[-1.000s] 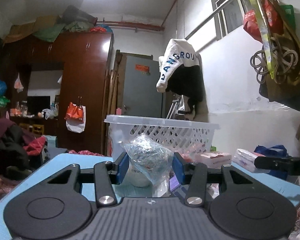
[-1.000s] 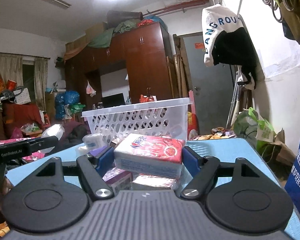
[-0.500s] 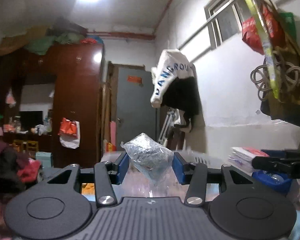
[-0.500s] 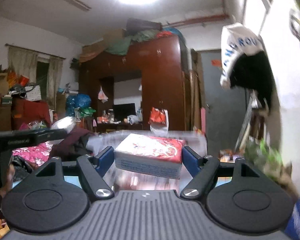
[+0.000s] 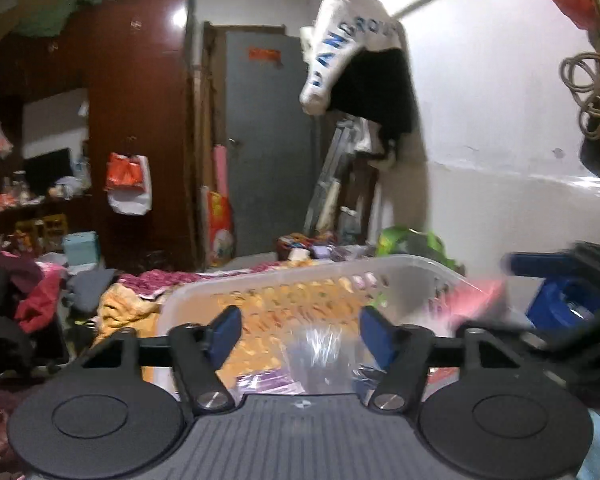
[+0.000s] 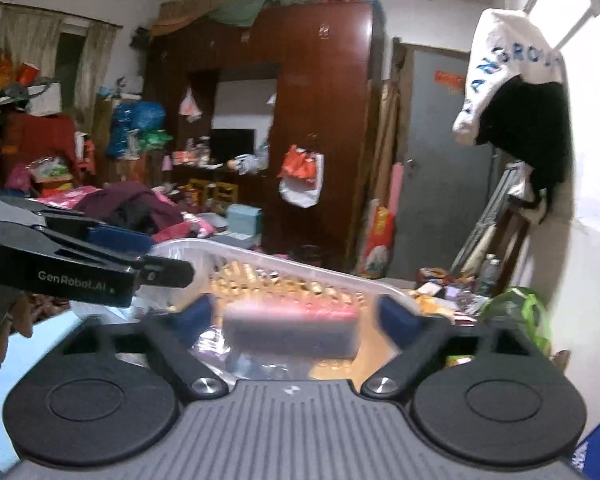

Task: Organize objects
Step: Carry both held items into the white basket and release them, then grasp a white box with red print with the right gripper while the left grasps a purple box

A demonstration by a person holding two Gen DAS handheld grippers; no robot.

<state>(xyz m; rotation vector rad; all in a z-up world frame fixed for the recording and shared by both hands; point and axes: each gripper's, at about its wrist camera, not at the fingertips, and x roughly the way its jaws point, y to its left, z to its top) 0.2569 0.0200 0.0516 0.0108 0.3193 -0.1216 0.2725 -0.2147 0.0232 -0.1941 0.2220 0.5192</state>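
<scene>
A: Where did the two items sit relative to each gripper?

B: In the left wrist view, the left gripper (image 5: 300, 330) had just been opening; its blue pads stood clear of the clear plastic bag (image 5: 320, 354), which showed blurred below and between them, over the white basket (image 5: 404, 266). In the right wrist view, the right gripper (image 6: 296, 314) had also just been opening and stood wide; the red and white tissue pack (image 6: 292, 330) lay smeared between the pads, touching neither, above the same basket (image 6: 260, 256).

A: What was hard to make out?

B: Both items were motion-blurred, so I could not tell whether they were in mid-air or resting on the contents. The bag's contents were unreadable. The pack's print was lost. The bench (image 6: 40, 354) showed only as a pale blue strip at the left of the right wrist view.

A: And the basket?

B: Its lattice walls let orange cloth show through from behind. Inside, a purple packet (image 5: 268, 382) and clear wrapping lay at the bottom; the rest was hidden by the gripper bodies.
</scene>
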